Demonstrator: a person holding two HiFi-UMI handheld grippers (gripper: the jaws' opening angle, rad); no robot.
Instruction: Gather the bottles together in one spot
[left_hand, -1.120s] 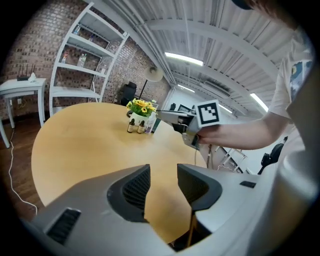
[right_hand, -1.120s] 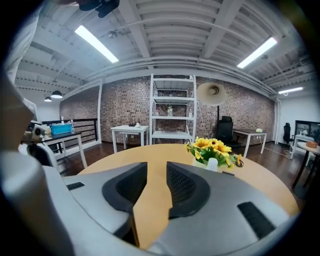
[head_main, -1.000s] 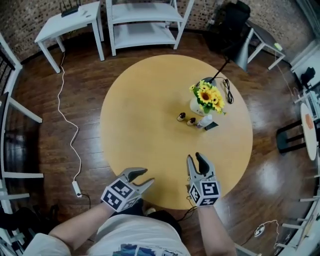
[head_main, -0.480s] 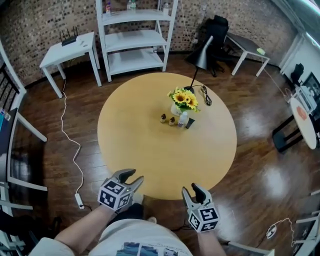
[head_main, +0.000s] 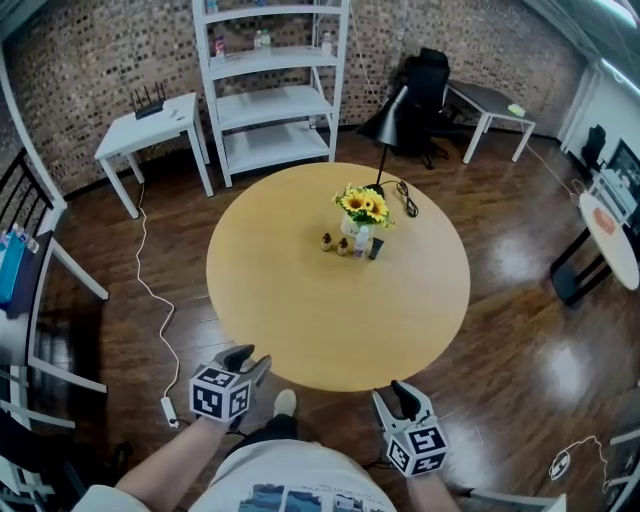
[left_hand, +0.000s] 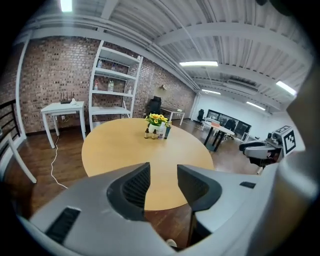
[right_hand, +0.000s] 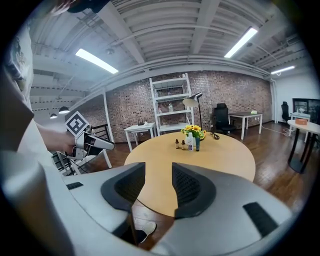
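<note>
Left tool (head_main: 252, 362) and right tool (head_main: 392, 395) have drawn back off the round, smooth tan bench (head_main: 330, 310) and now hang past its near edge.

Head view: four bottles (head_main: 350, 244) cluster well ahead of both tools, beside the sunflowers (head_main: 362, 204). Two are small and brown, one white, one dark and slim.

Left gripper view: grey jaws with ribbed black pads, released, nothing between. Bottles far ahead.

Right gripper view: jaws have just been opening and are empty. Bottles far ahead, slightly right.
</note>
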